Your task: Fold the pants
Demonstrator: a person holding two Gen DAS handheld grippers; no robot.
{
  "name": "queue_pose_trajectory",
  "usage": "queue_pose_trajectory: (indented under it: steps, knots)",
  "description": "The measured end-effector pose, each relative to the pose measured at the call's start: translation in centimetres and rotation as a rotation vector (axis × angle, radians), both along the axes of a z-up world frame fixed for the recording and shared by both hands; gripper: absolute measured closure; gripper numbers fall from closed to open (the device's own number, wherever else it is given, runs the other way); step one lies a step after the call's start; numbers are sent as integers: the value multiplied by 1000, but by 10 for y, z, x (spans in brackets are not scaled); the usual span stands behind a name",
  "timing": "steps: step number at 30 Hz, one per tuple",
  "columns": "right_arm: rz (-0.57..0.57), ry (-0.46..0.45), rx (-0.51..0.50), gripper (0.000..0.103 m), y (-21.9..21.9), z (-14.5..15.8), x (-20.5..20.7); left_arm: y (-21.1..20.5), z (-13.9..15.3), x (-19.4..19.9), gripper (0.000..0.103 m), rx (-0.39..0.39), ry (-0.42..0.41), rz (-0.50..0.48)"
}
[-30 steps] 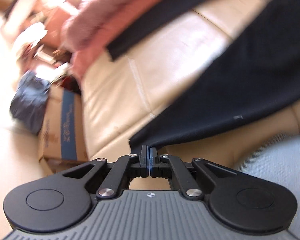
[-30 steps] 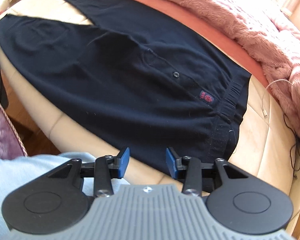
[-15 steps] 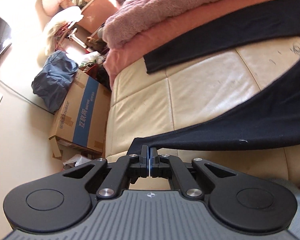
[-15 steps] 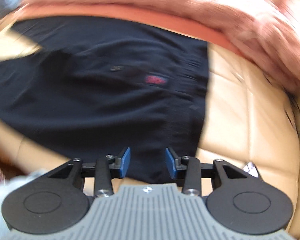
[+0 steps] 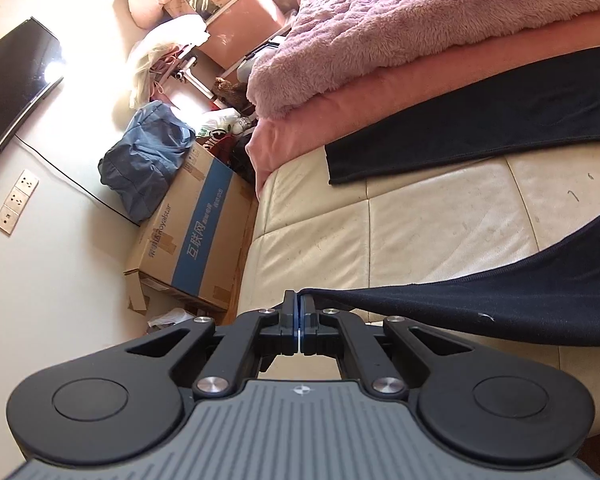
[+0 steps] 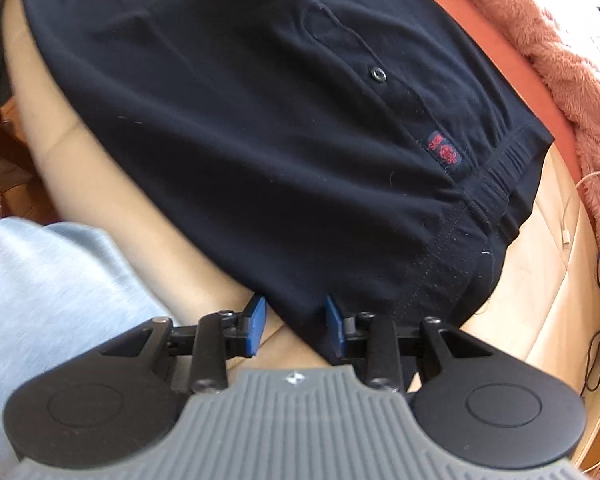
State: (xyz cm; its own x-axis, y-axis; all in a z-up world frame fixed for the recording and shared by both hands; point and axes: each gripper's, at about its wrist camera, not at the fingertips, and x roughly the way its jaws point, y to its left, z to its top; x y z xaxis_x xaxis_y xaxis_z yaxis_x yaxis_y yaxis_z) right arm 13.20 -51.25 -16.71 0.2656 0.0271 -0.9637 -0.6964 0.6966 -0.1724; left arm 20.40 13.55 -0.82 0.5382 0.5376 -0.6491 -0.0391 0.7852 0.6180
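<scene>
Left gripper (image 5: 299,312) is clamped tight on the hem of the black pants (image 6: 268,120), lifting that leg off the cream sofa (image 5: 400,232). Right gripper (image 6: 295,320) is spread wide at the waistband edge; fabric sits btw the blue pads (image 6: 256,320), contact unclear. The other leg lies flat by the pink blanket (image 5: 420,20).

Pants (image 6: 260,128) on sofa (image 5: 420,232); blanket (image 5: 420,28) behind; box (image 5: 188,240) left of sofa.

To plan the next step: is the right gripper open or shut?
Open: the right gripper has its blue pads apart, either side of the black pants' edge.
</scene>
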Motion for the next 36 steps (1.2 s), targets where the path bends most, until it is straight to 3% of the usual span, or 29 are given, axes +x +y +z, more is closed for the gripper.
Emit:
queue_pose_trajectory:
  steps: [1, 6, 11, 16, 23, 27, 33, 36]
  knots:
    - [2, -15, 1, 74, 0, 0, -3, -2, 2, 2, 103, 5, -4, 3]
    - [-16, -127, 29, 103, 0, 2, -29, -5, 8, 11, 103, 8, -33, 34]
    - [-84, -284, 53, 103, -5, 11, -48, 0, 8, 19, 103, 7, -44, 65]
    - [-140, -404, 90, 103, -12, 33, -42, 10, 15, 27, 103, -16, -82, 100]
    - [-184, -523, 98, 103, -15, 79, 12, 25, 24, 52, 103, -62, -146, 129]
    - [-232, -547, 102, 103, -16, 98, 55, 32, 25, 81, 103, -74, -169, 126]
    - [-321, -559, 96, 103, -7, 111, 139, 34, 19, 142, 103, -76, -171, 126]
    - [-352, -536, 79, 103, -2, 103, 188, 34, 5, 181, 103, -76, -141, 129]
